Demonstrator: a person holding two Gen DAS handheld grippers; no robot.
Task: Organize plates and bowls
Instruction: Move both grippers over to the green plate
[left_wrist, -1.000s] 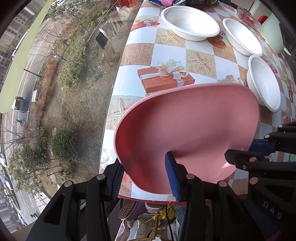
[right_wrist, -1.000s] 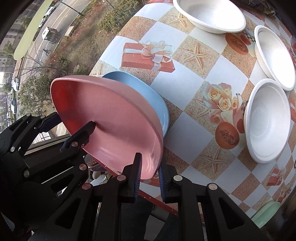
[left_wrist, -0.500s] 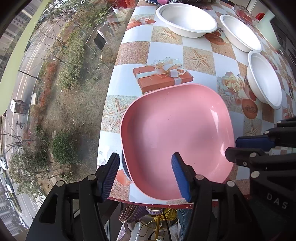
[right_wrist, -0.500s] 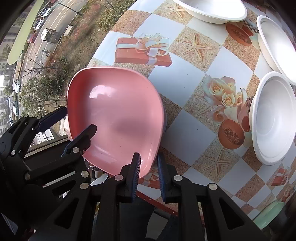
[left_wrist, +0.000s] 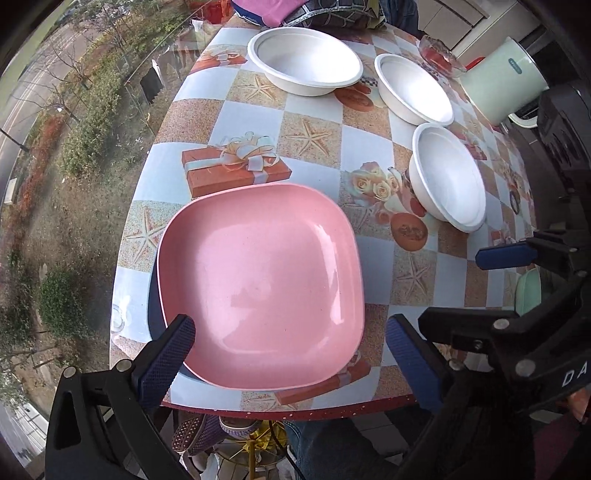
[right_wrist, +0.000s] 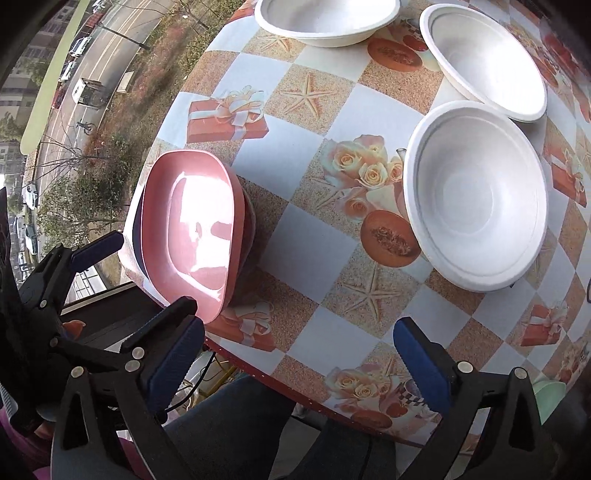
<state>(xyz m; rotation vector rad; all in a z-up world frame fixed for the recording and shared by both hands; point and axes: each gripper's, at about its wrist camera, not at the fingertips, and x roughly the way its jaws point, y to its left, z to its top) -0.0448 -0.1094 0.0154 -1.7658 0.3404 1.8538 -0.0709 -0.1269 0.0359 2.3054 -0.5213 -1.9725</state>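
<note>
The pink square plate (left_wrist: 258, 284) lies flat on a blue plate (left_wrist: 154, 306), of which only a rim shows, at the table's near left corner. My left gripper (left_wrist: 288, 332) hovers over the pink plate's near edge. Its jaws are opening wide and the pads stand clear of the rim. My right gripper (right_wrist: 295, 328) is to the right of the pink plate (right_wrist: 192, 229), jaws opening, with only tablecloth between them. Three white bowls (left_wrist: 304, 61) (left_wrist: 413, 86) (left_wrist: 448, 181) stand further back and right; the nearest white bowl (right_wrist: 476, 195) is ahead of my right gripper.
The table (left_wrist: 373, 122) has a checked cloth with starfish and gift prints; its red edge (right_wrist: 332, 402) runs close below both grippers. A pale green jug (left_wrist: 502, 79) and a glass dish (left_wrist: 439, 55) stand at the far right. A pale green dish (right_wrist: 550, 387) shows at the near right.
The pink plate came down from a tilted hold to lie flat on the blue plate. Both grippers let go of it and opened wide; the right one moved away to the right.
</note>
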